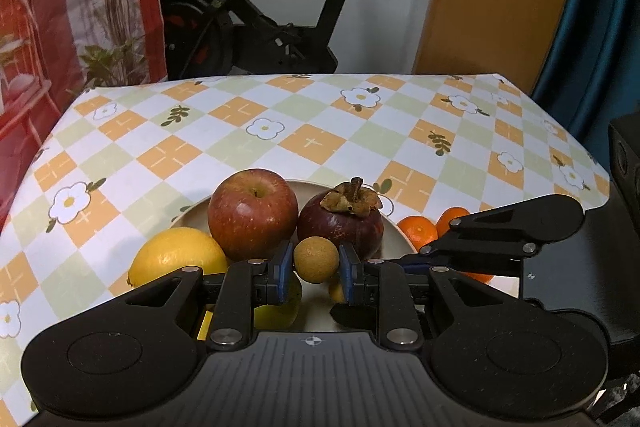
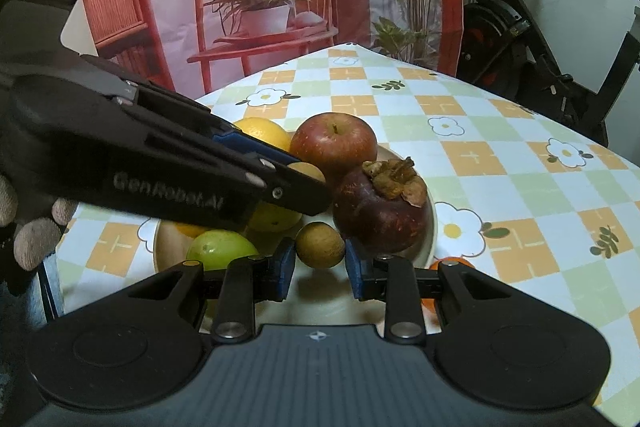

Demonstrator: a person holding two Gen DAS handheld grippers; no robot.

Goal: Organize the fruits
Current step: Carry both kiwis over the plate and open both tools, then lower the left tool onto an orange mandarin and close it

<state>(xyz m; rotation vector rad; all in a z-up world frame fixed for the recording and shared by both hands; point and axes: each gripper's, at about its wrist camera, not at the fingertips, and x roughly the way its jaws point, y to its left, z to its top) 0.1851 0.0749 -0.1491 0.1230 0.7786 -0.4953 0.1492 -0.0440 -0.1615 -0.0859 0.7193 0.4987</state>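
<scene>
A cream plate point(image 1: 192, 215) point(image 2: 434, 231) holds a red apple point(image 1: 252, 213) point(image 2: 334, 147) and a dark purple mangosteen point(image 1: 340, 223) point(image 2: 380, 215). A yellow lemon point(image 1: 176, 259) point(image 2: 264, 133) sits at its left edge. My left gripper point(image 1: 316, 259) is shut on a small brown longan point(image 1: 316, 259) just in front of those fruits. My right gripper point(image 2: 320, 251) is shut on a second longan point(image 2: 320, 245) over the plate's near part. In the right wrist view the left gripper point(image 2: 308, 183) reaches in from the left with its longan point(image 2: 310, 171) at the tip.
A green fruit point(image 2: 220, 251) and a yellow one point(image 2: 276, 219) lie in the plate under the left gripper. Two tangerines point(image 1: 418, 231) rest on the checked tablecloth point(image 1: 280, 131) right of the plate. An exercise bike point(image 1: 260, 27) stands beyond the table's far edge. A gloved hand point(image 2: 36, 239) shows at far left.
</scene>
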